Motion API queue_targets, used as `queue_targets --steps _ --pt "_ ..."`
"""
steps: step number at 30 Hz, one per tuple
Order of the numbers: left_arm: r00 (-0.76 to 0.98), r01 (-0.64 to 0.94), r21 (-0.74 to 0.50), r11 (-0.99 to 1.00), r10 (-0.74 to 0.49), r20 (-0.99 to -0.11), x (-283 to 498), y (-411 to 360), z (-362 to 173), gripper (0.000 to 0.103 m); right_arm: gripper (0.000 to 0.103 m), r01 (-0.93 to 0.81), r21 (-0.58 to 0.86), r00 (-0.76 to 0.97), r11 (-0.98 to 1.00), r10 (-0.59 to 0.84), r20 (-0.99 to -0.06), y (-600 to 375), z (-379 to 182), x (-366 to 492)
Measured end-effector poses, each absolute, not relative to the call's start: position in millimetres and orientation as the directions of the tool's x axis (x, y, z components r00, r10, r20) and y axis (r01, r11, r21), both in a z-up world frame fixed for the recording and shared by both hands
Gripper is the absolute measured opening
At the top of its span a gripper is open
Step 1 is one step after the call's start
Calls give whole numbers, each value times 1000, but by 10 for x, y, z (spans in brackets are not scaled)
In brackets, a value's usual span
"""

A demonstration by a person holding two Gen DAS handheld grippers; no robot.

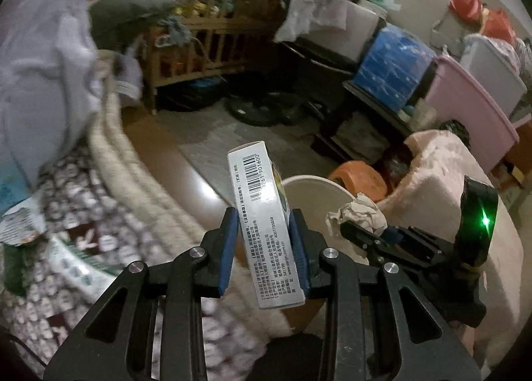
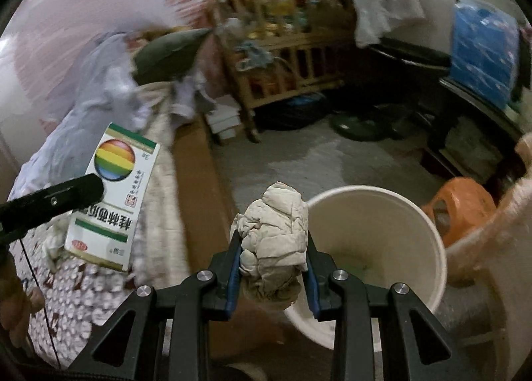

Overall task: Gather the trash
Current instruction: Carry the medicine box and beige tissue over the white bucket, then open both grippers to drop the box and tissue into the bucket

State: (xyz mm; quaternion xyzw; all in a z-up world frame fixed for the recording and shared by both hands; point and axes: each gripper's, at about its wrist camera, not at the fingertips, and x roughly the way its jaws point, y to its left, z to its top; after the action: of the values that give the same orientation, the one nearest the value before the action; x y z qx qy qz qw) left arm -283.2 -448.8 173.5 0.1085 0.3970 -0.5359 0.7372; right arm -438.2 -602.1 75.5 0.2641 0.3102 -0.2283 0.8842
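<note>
As both loads are carried toward the white bin point(image 2: 382, 248), the left gripper point(image 1: 264, 248) is clamped on a medicine box point(image 1: 262, 214), the right gripper point(image 2: 272, 264) on crumpled paper point(image 2: 276, 241). Each should be centred over the rim before being released.

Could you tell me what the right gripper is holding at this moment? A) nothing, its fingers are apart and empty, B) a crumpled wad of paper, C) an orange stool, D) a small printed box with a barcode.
B: in the right wrist view the right gripper is clamped on a crumpled wad of paper beside the white bin, while the box sits in the left gripper.
</note>
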Motion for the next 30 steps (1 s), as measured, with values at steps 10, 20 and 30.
queue_targets --steps 10,20,30 --pt "55 893 -265 365 -672 -739 -3029 -5034 1437 29 31 648 359 653 672 -247 -716 -6448 397 -4618" --pt "21 884 -292 364 -656 -754 -3042 -5277 1211 29 31 676 373 634 635 -245 -733 -6615 205 -4624" --pt "-24 874 -335 353 -656 -754 -2998 -5297 1132 31 50 703 373 613 606 -250 -749 -6662 107 -4626"
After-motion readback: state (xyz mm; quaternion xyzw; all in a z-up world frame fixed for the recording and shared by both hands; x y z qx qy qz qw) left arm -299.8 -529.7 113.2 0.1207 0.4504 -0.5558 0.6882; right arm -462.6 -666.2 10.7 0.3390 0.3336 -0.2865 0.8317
